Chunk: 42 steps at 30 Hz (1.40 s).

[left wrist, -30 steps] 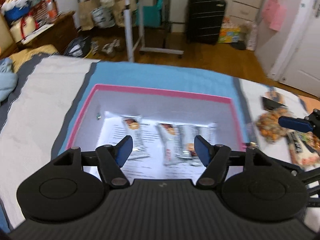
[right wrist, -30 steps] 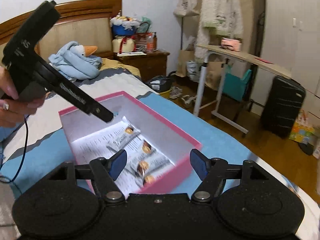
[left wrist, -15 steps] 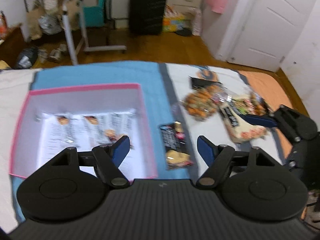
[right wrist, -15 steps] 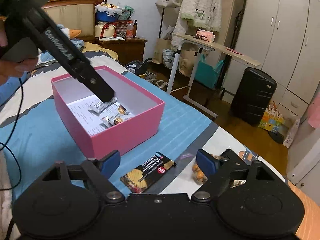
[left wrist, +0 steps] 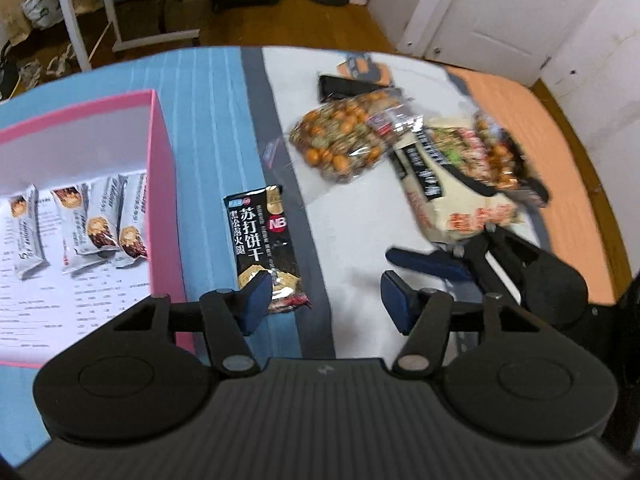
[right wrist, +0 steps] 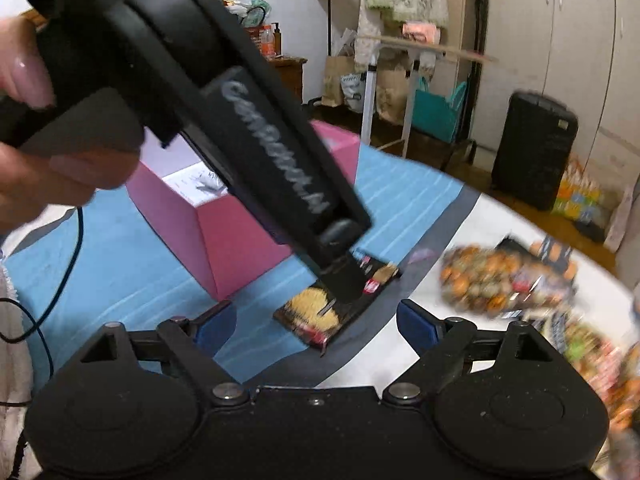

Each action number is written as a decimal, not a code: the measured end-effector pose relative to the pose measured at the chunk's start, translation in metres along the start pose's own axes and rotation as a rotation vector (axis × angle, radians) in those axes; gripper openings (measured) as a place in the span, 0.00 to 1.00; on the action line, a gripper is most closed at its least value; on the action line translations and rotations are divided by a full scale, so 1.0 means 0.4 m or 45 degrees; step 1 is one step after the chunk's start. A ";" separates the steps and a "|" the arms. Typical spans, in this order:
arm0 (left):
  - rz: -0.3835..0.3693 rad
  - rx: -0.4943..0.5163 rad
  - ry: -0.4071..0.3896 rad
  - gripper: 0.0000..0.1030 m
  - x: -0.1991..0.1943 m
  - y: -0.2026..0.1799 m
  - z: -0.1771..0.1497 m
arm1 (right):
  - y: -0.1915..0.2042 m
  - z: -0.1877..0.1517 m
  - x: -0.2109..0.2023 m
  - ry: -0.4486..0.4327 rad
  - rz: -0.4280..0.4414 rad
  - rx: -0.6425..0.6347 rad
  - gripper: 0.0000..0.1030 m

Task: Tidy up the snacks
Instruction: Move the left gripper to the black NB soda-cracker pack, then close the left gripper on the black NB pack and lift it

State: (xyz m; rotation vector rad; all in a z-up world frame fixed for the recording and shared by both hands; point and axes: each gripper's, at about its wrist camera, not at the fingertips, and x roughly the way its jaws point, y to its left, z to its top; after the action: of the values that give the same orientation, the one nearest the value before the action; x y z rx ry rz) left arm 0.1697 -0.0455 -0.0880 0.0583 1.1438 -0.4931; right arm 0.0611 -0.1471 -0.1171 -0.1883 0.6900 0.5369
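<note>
At the far left of the left wrist view, the pink box (left wrist: 162, 184) is standing on the blue part of the bed cover (left wrist: 212, 120). Four white snack bars (left wrist: 96, 220) are lying side by side inside it, on a printed sheet.

Just to the right of the box, the black cracker packet (left wrist: 262, 240) is lying flat on the cover, near the grey stripe. The left gripper (left wrist: 320, 300) is hovering over the near end of this packet. Its fingers are spread wide and are holding nothing. The left fingertip (left wrist: 256, 296) is covering the packet's lower corner in the picture.

Further right, the bag of orange nuts (left wrist: 344, 140) and a pile of other snack bags (left wrist: 460, 184) are lying on the white part of the cover. The right gripper (right wrist: 316, 330) is also spread wide and empty, low beside this pile.

I judge that the step in hand is taking the cracker packet for the box. To do it well, the left gripper should come down with one finger on each long side of the packet, since it is thin and flat. Pinching near the middle would keep it from hanging down. The cover is soft, so a light press is perhaps needed before closing. The right gripper should be kept out of the way.
</note>
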 end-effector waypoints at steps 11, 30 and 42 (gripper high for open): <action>0.189 -0.078 0.089 0.53 0.173 0.038 0.021 | -0.006 -0.067 0.146 0.076 0.035 -0.042 0.73; 0.121 -0.191 0.067 0.40 0.208 0.082 0.011 | 0.004 -0.056 0.210 0.112 -0.011 0.012 0.74; -0.004 -0.269 0.055 0.30 0.200 0.091 0.000 | 0.067 -0.091 0.180 0.084 -0.109 0.076 0.72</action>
State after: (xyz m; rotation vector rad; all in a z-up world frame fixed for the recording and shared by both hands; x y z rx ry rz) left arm 0.2100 -0.0408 -0.1658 -0.1169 1.2326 -0.3727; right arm 0.0732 -0.1074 -0.1914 -0.1792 0.7577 0.4288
